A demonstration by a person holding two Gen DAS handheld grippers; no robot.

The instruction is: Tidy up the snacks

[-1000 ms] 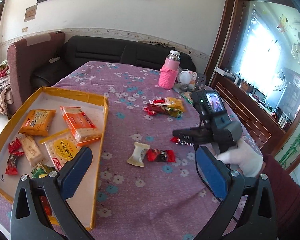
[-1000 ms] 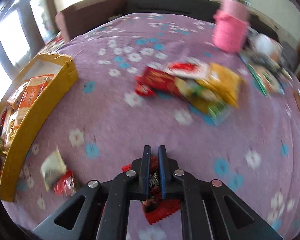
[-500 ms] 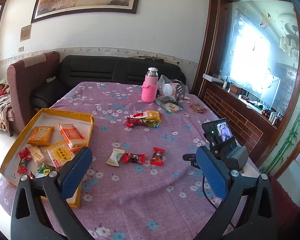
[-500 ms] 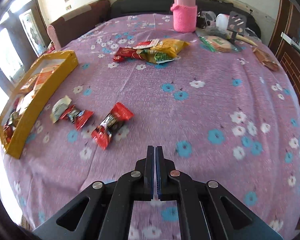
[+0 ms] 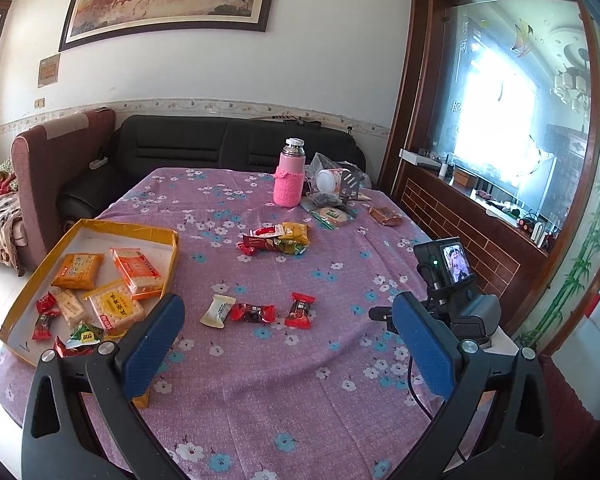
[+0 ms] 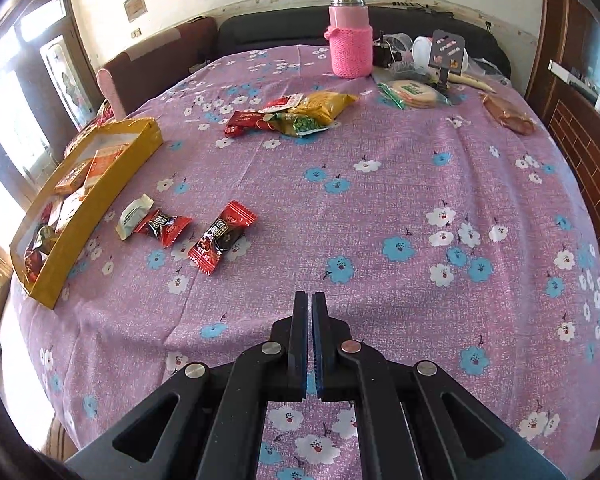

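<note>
A yellow cardboard tray [image 5: 168, 236] [image 6: 112, 168] at the table's left holds several biscuit packs and candies. Three loose snacks lie mid-table: a white candy [image 5: 218, 310] [image 6: 134, 215], a red candy [image 5: 253, 313] [image 6: 163, 223] and a second red candy [image 5: 301, 310] [image 6: 221, 236]. A pile of snack packets [image 5: 280, 237] [image 6: 300, 114] lies farther back. My left gripper [image 5: 288, 340] is open and empty, held above the table's near edge. My right gripper [image 6: 310, 304] is shut and empty over the near cloth; its body shows in the left wrist view [image 5: 448, 280].
A pink bottle [image 5: 289, 180] [image 6: 350, 42] stands at the back with a white cup [image 5: 327, 180], bags and a wrapped flatbread [image 6: 414, 94]. The purple floral tablecloth [image 6: 380, 200] covers the table. A black sofa [image 5: 204, 144] and armchair stand behind, a wooden cabinet to the right.
Both grippers have pulled back and up from the table. The right gripper let go of the red candy, which now lies beside the other two loose snacks.
</note>
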